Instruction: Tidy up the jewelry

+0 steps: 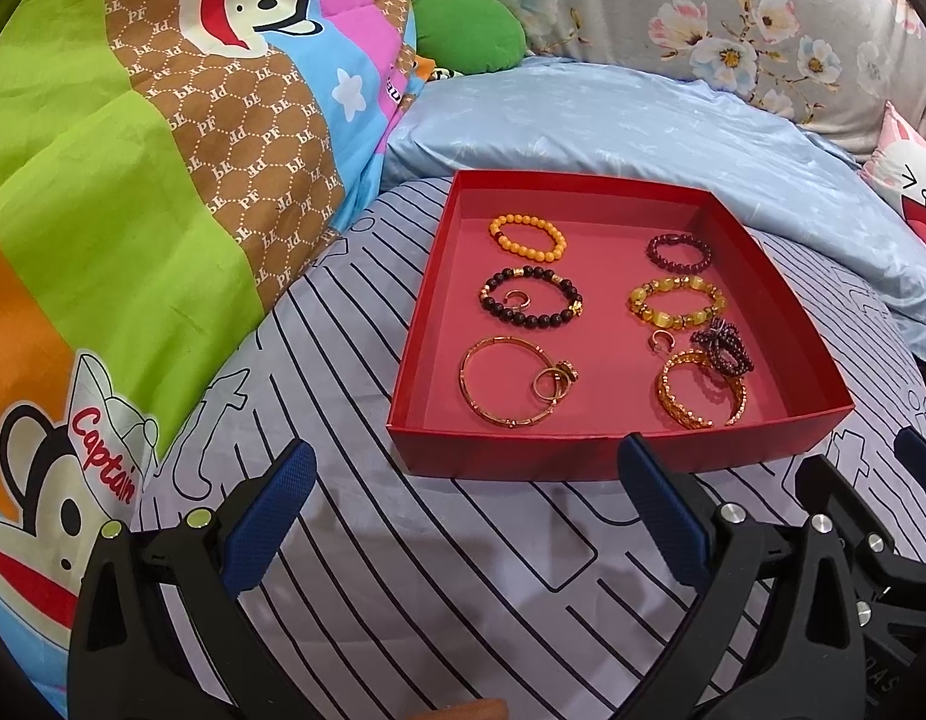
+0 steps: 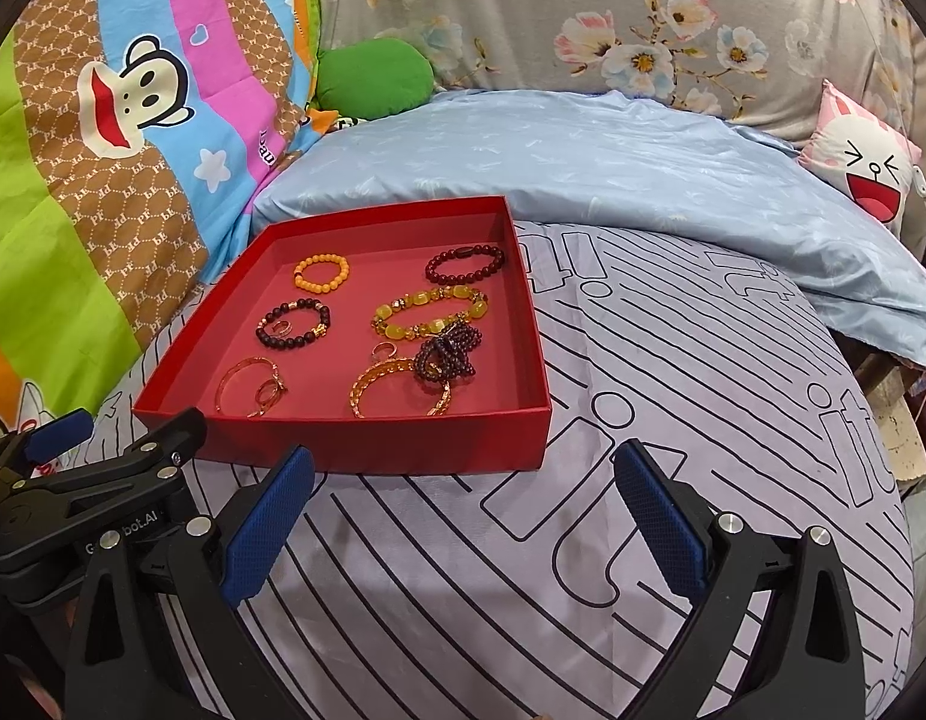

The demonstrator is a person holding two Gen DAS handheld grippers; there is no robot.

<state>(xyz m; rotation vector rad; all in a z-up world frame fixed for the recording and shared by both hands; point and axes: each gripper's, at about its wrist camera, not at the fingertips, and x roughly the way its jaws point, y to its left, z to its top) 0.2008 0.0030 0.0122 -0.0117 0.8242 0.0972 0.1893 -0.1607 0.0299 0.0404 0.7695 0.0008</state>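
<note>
A shallow red box [image 1: 583, 450] [image 2: 366, 450] sits on the striped bed sheet and holds several bracelets and rings. Inside are an orange bead bracelet [image 1: 527, 236] [image 2: 321, 272], a dark bead bracelet [image 1: 530, 297] [image 2: 293, 322], a gold bangle [image 1: 505, 383] [image 2: 246, 387], a maroon bracelet [image 1: 680, 252] [image 2: 464, 262], a yellow bead bracelet [image 1: 676, 300] [image 2: 429, 312], a gold cuff [image 1: 700, 390] [image 2: 399, 387] and a purple bead tangle [image 1: 722, 351] [image 2: 447, 348]. My left gripper [image 1: 466, 474] is open and empty just before the box's near wall. My right gripper [image 2: 463, 480] is open and empty, in front of the box's near right corner.
A colourful cartoon quilt [image 1: 132, 180] [image 2: 102, 120] rises on the left. A light blue pillow [image 1: 613, 120] [image 2: 583, 168] lies behind the box, with a green cushion [image 1: 466, 30] [image 2: 372, 78] and floral fabric [image 2: 613, 18] beyond. The left gripper's body [image 2: 90, 480] shows at the right wrist view's left.
</note>
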